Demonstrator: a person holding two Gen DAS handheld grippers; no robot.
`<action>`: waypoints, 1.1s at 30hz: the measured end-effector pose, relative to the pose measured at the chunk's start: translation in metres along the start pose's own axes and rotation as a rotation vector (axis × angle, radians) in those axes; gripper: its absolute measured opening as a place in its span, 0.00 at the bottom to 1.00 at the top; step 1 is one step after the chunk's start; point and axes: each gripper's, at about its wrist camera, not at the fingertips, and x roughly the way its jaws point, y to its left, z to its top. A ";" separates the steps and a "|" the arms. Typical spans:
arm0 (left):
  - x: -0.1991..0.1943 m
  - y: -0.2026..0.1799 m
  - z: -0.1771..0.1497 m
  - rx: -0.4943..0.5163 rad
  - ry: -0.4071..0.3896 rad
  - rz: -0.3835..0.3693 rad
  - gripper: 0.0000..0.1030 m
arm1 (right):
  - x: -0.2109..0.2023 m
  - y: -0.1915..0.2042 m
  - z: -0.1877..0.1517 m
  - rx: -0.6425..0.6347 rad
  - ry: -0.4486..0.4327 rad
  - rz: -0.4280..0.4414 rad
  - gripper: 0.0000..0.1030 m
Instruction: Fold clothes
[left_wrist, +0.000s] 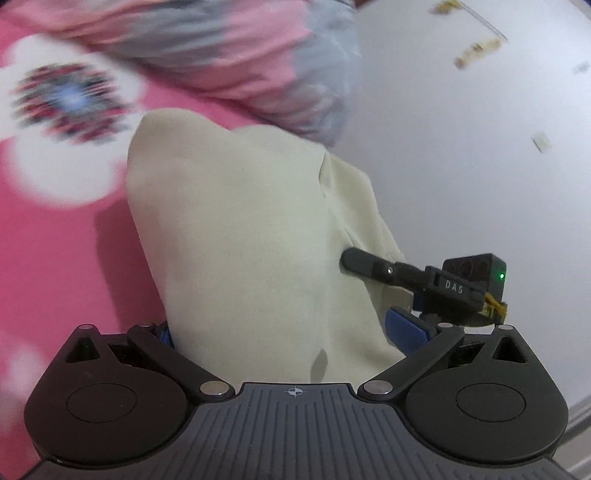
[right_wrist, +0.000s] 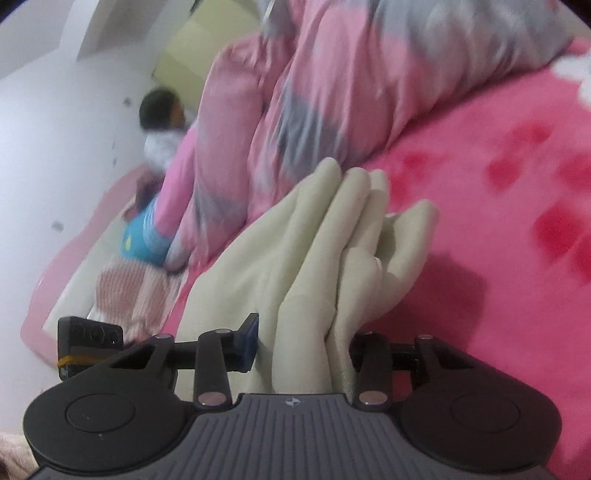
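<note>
A cream garment (left_wrist: 240, 229) drapes up and away from my left gripper (left_wrist: 284, 332), raised above the pink bedsheet (left_wrist: 55, 258). The left jaws stand wide, and the cloth lies between the blue pads (left_wrist: 406, 328) without being pinched. From the right, one finger of my right gripper (left_wrist: 354, 264) presses into the garment's side. In the right wrist view the same cream garment (right_wrist: 317, 240) is gathered into several upright folds. My right gripper (right_wrist: 301, 347) is closed on that bunch. Its left pad (right_wrist: 248, 343) touches the cloth, and the other pad is hidden behind it.
A bunched pink and grey duvet (right_wrist: 295, 92) lies along the far side of the bed. Beyond it a person (right_wrist: 160, 110) lies by the white wall (right_wrist: 55, 147), near a blue item (right_wrist: 144, 240) and a striped cloth (right_wrist: 125, 291). White wall (left_wrist: 480, 166) fills the left wrist view's right side.
</note>
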 end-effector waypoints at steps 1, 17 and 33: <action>0.017 -0.007 0.010 0.023 0.009 -0.012 1.00 | -0.010 -0.005 0.011 -0.017 -0.021 -0.027 0.41; 0.287 -0.070 0.103 0.175 0.063 -0.085 0.99 | -0.086 -0.152 0.165 -0.172 -0.130 -0.526 0.41; 0.251 -0.026 0.097 0.093 0.114 -0.072 0.98 | -0.171 -0.222 0.104 0.288 -0.508 -0.436 0.97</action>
